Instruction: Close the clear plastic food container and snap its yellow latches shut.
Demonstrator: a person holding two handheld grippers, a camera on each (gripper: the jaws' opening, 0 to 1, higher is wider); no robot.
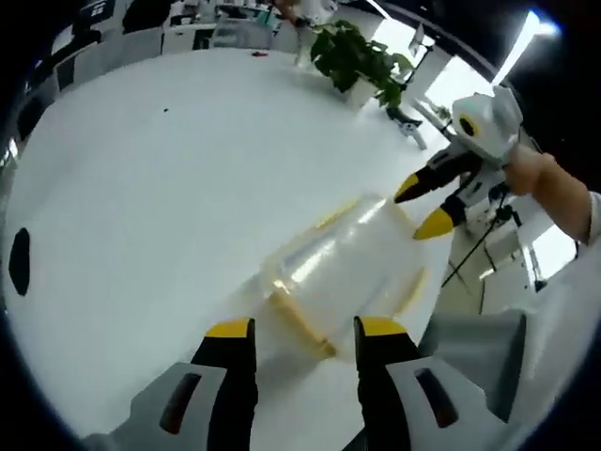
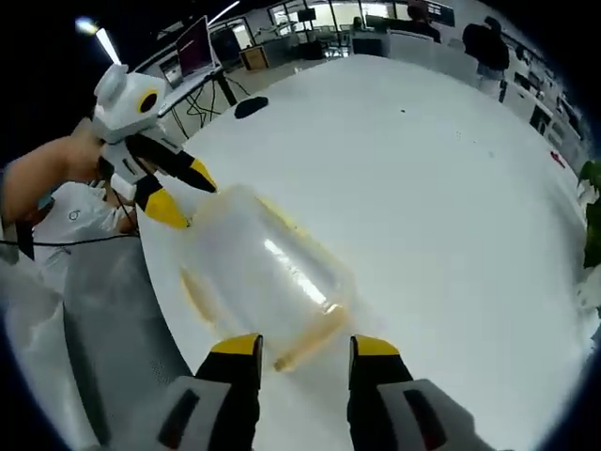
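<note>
A clear plastic food container (image 1: 343,268) with pale yellow latches lies on the white table (image 1: 141,207), blurred by motion. My left gripper (image 1: 305,331) stands open just short of the container's near end. My right gripper (image 1: 425,205) comes in from the right, open, its yellow tips at the container's far end. In the right gripper view the container (image 2: 263,268) lies just beyond my open right gripper (image 2: 305,348), and the left gripper (image 2: 178,193) sits at its far left end. Whether the lid is fully seated is hard to tell.
A potted green plant (image 1: 357,56) stands at the table's far side. A small black object (image 1: 19,261) lies near the left edge. A grey chair (image 2: 103,310) and a person's sleeve (image 2: 66,211) are beside the table edge. Desks and monitors (image 2: 192,47) stand beyond.
</note>
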